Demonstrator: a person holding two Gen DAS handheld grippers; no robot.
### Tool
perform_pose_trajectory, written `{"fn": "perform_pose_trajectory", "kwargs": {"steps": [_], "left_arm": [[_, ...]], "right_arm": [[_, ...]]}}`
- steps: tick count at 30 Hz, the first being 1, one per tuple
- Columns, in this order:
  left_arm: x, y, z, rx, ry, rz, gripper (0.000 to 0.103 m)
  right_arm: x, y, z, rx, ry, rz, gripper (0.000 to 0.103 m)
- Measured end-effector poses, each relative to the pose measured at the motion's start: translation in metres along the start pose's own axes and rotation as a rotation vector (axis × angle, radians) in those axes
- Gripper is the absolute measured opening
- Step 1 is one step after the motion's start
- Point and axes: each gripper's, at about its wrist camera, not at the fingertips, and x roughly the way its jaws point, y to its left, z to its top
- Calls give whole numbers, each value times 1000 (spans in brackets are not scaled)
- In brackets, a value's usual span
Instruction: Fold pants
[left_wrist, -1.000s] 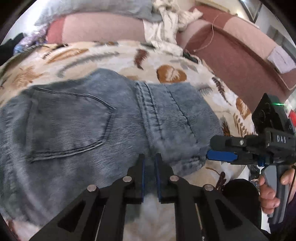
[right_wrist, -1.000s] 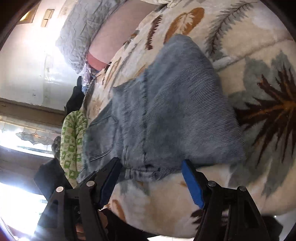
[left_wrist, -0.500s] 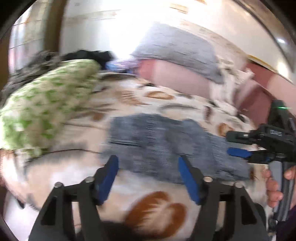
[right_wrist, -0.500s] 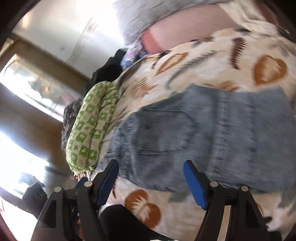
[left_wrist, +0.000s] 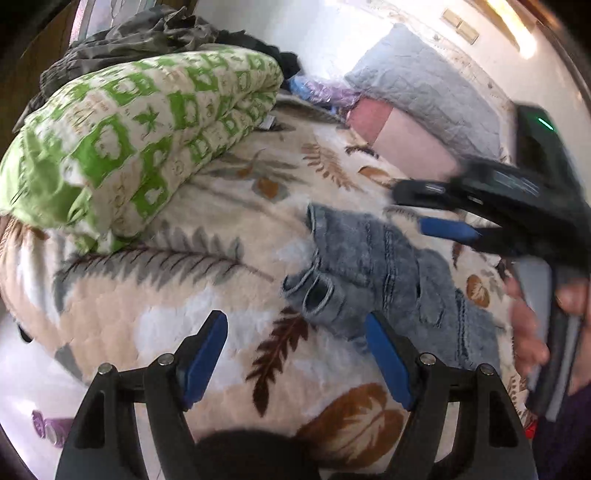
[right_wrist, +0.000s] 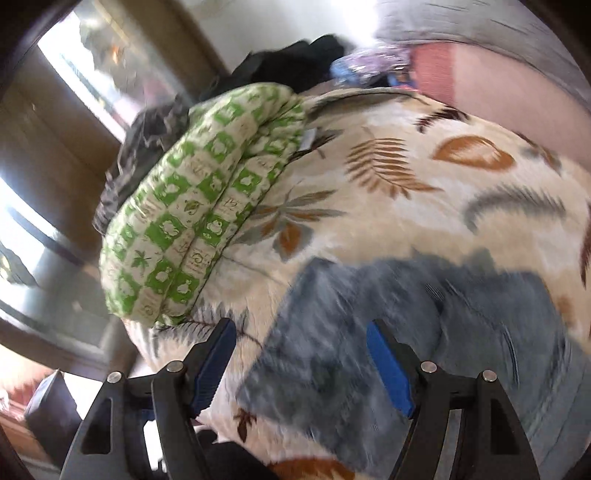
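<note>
The folded grey-blue jeans (left_wrist: 388, 266) lie on the leaf-patterned blanket (left_wrist: 184, 295), leg hems toward the left. My left gripper (left_wrist: 293, 332) hovers above the blanket just near of those hems. Its jaws are opening, and nothing is held between them. My right gripper (left_wrist: 410, 208) hangs above the far right side of the jeans, held by a hand (left_wrist: 528, 332). In the right wrist view, motion blurs the jeans (right_wrist: 406, 325), and the right gripper (right_wrist: 301, 339) is open above their left edge, gripping nothing.
A folded green-and-white quilt (left_wrist: 140, 140) lies at the left of the bed, also seen in the right wrist view (right_wrist: 207, 210). Dark clothes (left_wrist: 147, 33) are piled behind it. A grey pillow (left_wrist: 417, 88) and a pink cushion (left_wrist: 406, 144) sit at the back.
My left gripper, shut beside the jeans a second ago, has opened wide and drawn back to the left. My right gripper also swung left and rose. Both views rolled.
</note>
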Motion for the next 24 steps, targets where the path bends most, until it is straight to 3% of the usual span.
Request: {"fn": "perform_pose_trajectory", "kwargs": {"steps": [7, 14, 24], "left_arm": [[29, 16, 13, -32, 50, -57, 78], [43, 22, 15, -47, 91, -92, 78], [67, 16, 24, -75, 164, -133, 79]], "right_arm": [[56, 30, 35, -102, 101, -96, 77], [87, 33, 44, -162, 178, -213, 77], [133, 31, 56, -229, 388, -334, 77]]}}
